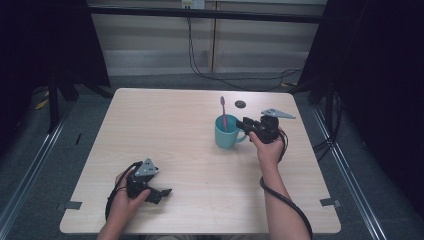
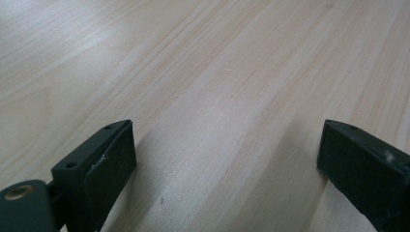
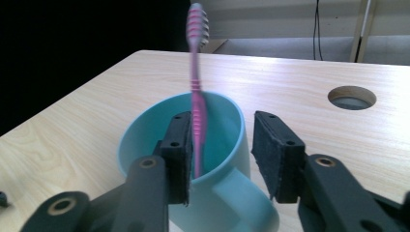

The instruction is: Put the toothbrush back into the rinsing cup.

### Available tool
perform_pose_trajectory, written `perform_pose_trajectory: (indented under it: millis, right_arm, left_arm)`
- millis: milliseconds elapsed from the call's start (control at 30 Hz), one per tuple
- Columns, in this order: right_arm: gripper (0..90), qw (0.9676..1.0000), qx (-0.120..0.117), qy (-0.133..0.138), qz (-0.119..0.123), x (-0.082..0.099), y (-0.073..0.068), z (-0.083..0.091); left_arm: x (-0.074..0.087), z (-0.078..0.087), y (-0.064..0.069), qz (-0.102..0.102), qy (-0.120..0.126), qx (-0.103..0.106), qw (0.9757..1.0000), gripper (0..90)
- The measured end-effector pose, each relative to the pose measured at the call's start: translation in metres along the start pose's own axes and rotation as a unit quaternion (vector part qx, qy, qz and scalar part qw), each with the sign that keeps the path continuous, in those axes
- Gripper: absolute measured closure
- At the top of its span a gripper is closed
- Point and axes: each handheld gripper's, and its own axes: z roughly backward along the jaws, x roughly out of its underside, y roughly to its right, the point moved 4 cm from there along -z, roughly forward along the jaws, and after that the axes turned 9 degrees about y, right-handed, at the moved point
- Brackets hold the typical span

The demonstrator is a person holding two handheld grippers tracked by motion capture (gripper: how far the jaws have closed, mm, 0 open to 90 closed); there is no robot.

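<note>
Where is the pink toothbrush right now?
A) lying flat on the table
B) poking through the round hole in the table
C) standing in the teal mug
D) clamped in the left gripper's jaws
C: the toothbrush stands upright with its lower end inside the teal mug, head above the rim, while the right gripper has its jaws apart around it, not pressing on it.
</note>
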Motion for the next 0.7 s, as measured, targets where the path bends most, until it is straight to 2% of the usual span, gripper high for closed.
perform_pose_trajectory:
  millis: [167,300,700]
  right_arm:
    - [50.4,1.0,-0.001,-0.003,0.005,-0.001,-0.003,0.003]
    - [46.9,0.9999,-0.003,-0.014,0.008,-0.002,-0.005,0.007]
    - [40.4,0.999,0.0,-0.038,0.023,-0.001,-0.004,0.022]
  left_arm:
    - [0.0,0.0,0.0,0.0,0.0,0.0,1.0,6.5]
    - [0.0,0.0,0.0,0.0,0.0,0.0,1.0,6.5]
    - [0.0,0.0,0.0,0.0,0.0,0.0,1.0,6.4]
